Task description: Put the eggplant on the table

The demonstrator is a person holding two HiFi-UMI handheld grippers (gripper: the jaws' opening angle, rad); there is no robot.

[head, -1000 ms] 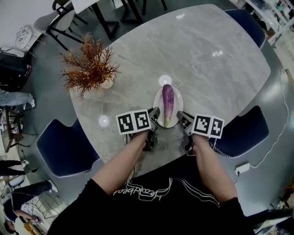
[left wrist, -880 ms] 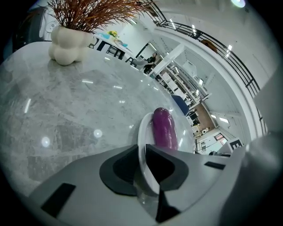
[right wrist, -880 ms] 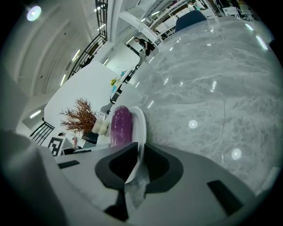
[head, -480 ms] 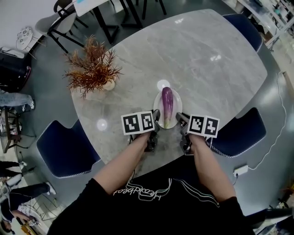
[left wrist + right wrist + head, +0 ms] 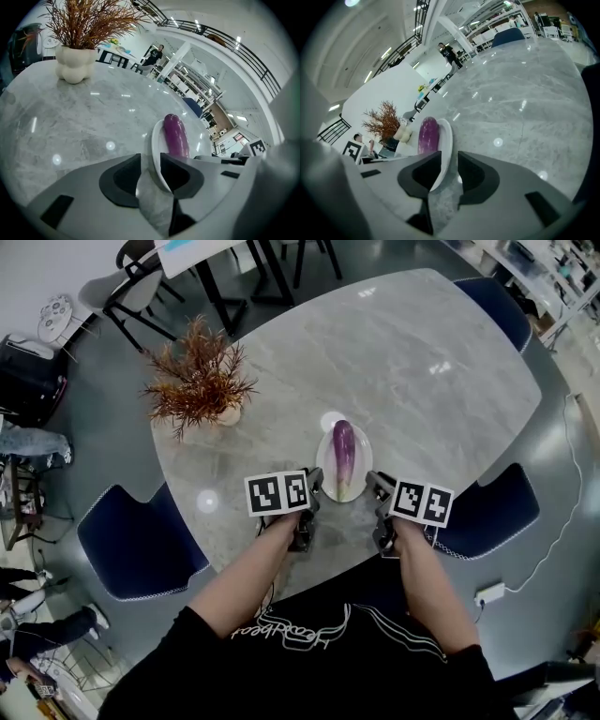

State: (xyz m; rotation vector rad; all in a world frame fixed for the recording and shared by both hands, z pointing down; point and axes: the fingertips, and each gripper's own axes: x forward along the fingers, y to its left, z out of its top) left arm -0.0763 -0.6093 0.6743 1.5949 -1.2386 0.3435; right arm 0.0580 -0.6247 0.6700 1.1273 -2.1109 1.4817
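Note:
A purple eggplant [image 5: 344,457] lies lengthwise on a small white plate [image 5: 360,486] that rests on the grey marble table [image 5: 422,362]. My left gripper [image 5: 313,487] is at the plate's near left edge. Its jaws have just been opening, and the plate rim [image 5: 154,140] stands between them with a gap on each side. In the left gripper view the eggplant [image 5: 176,136] shows just beyond the jaws. My right gripper [image 5: 373,486] is at the near right edge, open, with the plate rim [image 5: 444,140] between its jaws and a gap beside it. The eggplant [image 5: 427,136] lies past that rim.
A dried reddish plant [image 5: 202,381] in a white vase [image 5: 74,65] stands on the table to the far left of the plate. Blue chairs sit at the left [image 5: 136,540], right [image 5: 492,512] and far right [image 5: 497,287] of the table.
Both grippers and the plate keep their places at the table's near edge. Only the head view has drifted a little.

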